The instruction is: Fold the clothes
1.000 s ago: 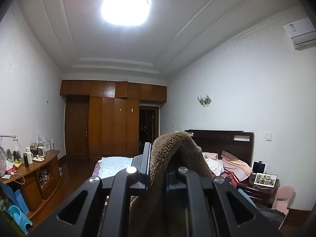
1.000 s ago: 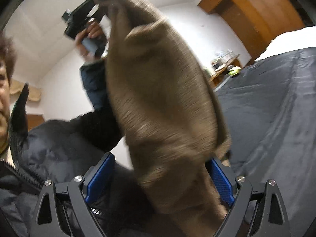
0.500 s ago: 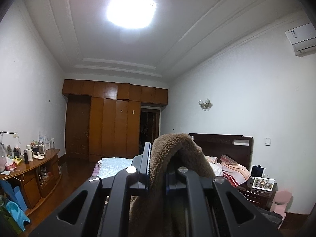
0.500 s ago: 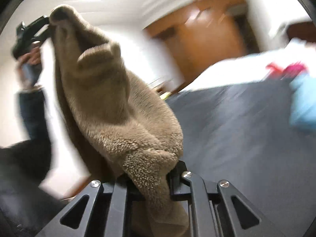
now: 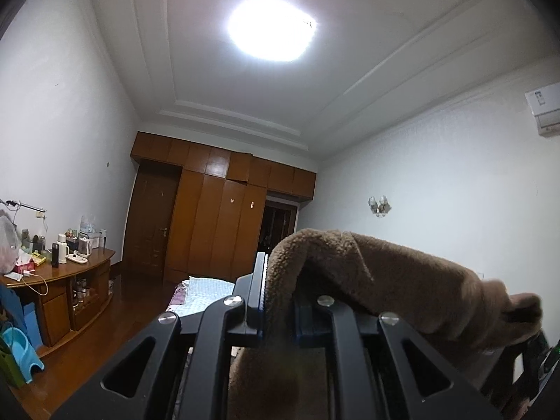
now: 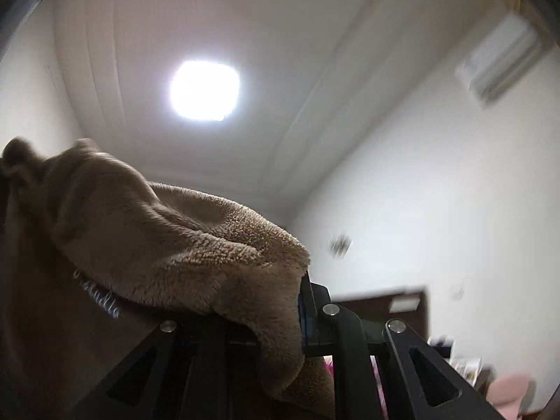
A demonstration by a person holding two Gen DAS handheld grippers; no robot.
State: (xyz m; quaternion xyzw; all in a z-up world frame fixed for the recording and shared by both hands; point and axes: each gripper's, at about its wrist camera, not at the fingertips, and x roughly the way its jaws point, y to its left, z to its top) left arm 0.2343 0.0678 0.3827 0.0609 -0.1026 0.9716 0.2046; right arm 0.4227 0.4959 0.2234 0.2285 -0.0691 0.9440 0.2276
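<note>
Mostly fleece garment (image 6: 168,245), lower part cropped

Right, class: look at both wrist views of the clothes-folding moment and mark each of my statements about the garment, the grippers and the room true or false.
1. The left gripper is shut on the brown fleece garment. True.
2. The right gripper hangs open and empty. False: it is shut on the same garment.
3. The garment lies flat on a bed. False: it is held up between both grippers.
4. The ceiling light is on. True.
5. The wardrobe is white. False: it is brown wood.
</note>
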